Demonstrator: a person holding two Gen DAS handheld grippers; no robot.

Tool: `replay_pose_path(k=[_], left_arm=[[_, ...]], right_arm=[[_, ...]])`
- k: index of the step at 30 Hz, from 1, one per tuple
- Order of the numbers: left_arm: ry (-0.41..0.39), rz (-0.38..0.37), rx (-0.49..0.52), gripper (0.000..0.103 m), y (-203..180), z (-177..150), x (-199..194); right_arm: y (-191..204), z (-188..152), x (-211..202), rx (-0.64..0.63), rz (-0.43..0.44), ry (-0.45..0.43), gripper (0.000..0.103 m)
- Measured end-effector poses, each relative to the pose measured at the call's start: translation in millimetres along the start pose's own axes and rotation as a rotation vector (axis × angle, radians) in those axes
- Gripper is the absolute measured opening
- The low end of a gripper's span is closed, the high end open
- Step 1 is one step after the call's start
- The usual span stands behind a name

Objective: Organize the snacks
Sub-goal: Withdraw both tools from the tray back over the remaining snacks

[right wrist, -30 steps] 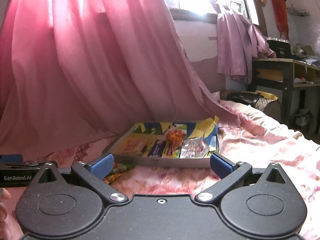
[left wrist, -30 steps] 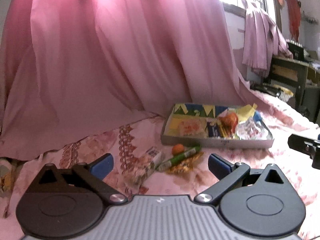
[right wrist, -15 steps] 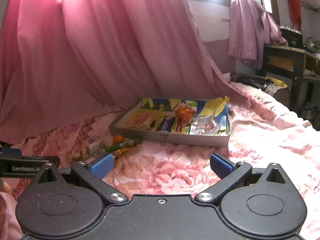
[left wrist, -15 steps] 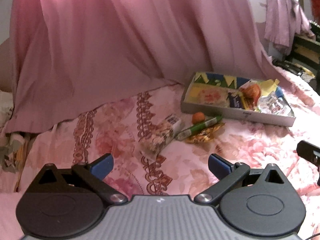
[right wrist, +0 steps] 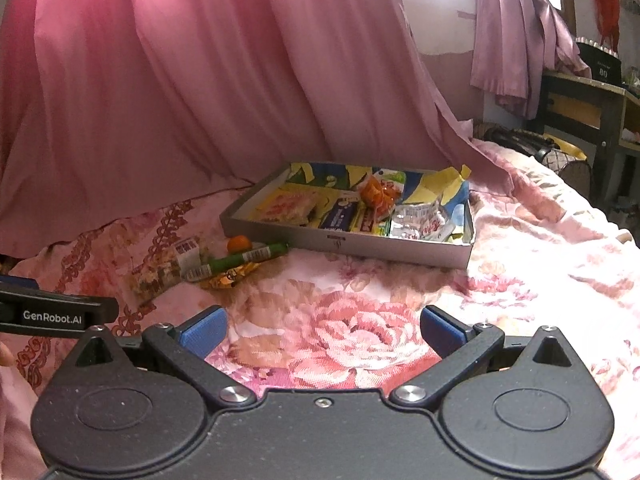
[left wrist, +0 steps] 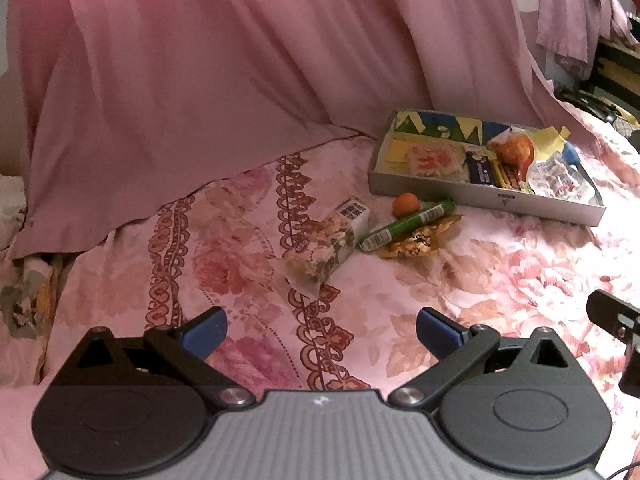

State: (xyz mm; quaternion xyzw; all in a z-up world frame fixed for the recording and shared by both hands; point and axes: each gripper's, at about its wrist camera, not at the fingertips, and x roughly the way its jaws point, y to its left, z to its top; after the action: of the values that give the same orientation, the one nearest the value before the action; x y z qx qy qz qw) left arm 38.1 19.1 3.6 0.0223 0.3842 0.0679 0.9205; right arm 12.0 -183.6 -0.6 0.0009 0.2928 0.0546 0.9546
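Floral bedspread (left wrist: 500, 264), grey snack tray (left wrist: 480, 196), half-filled

- the gold wrapper (left wrist: 418, 238) lies partly under the green tube (left wrist: 408, 225), so its print is unreadable.
- the tray's (right wrist: 360, 242) near wall hides the lower edges of the packets inside.
- the right gripper (left wrist: 616, 320) is cut off by the right edge in the left wrist view.
- the snack pack's (left wrist: 326, 242) label is too blurred to read.
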Motion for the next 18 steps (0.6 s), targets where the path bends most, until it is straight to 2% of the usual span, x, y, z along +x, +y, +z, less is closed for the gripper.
replay_pose_path(k=[11,14,18], left_arm=[[0.047,-0.047,0.006,0.103,5.6,18.2,17.2],[0.053,-0.043,0.027,0.103,6.8,29.1,27.9],[0.02,-0.019,0.105,0.103,0.8,42.6,38.3]], right_arm=[[2.0,10.2,17.9,-0.018,0.008,0.043,0.102],[4.8,15.3,26.9,-0.038,0.013,0.054,0.102],[10.4,18.4,41.0,-0.064,0.026,0.073,0.102]])
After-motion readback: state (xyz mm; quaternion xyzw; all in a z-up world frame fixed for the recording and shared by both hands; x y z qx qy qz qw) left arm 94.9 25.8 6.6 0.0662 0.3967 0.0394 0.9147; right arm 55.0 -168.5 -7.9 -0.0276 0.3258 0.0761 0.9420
